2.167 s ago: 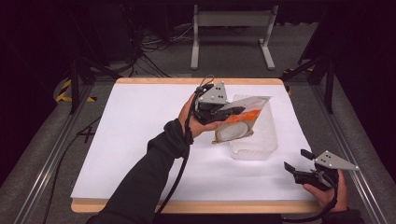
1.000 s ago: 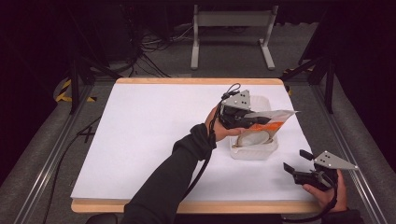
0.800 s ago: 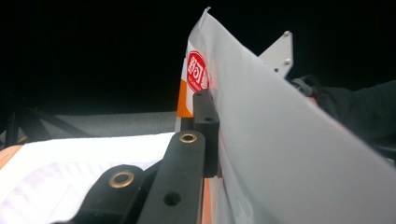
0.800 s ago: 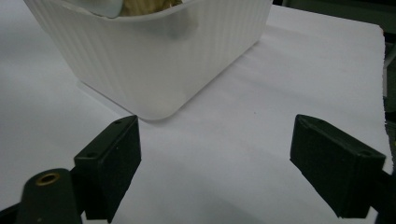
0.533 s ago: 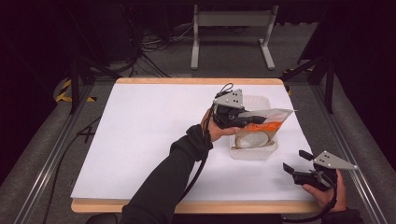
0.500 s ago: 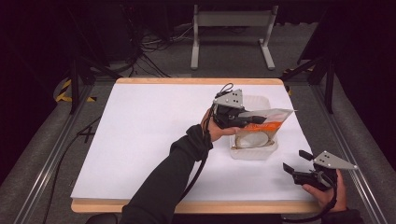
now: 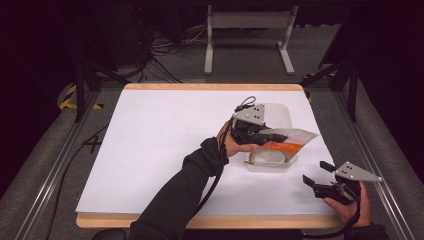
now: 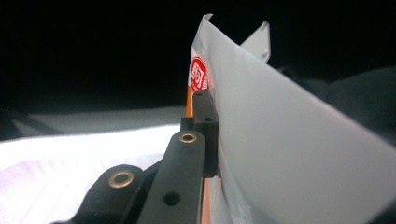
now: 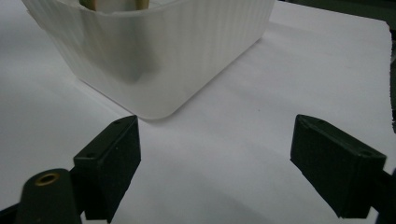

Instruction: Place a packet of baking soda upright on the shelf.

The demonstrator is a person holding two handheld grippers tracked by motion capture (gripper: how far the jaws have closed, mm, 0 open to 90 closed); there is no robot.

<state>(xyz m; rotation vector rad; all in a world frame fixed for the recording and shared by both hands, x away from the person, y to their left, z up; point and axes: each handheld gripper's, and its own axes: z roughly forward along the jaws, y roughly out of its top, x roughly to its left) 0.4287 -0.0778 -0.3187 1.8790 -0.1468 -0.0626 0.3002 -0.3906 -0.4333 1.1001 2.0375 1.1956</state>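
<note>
Since a moment ago, my left gripper (image 7: 260, 135) has drifted slightly left with the pouch (image 7: 292, 140).
Its jaws clamp the pouch over the tub (image 7: 280, 162); my right gripper (image 7: 316, 175) rests nearby, jaws wide, empty.

White-topped table (image 7: 165, 145), translucent tub (image 7: 274, 162)
</note>
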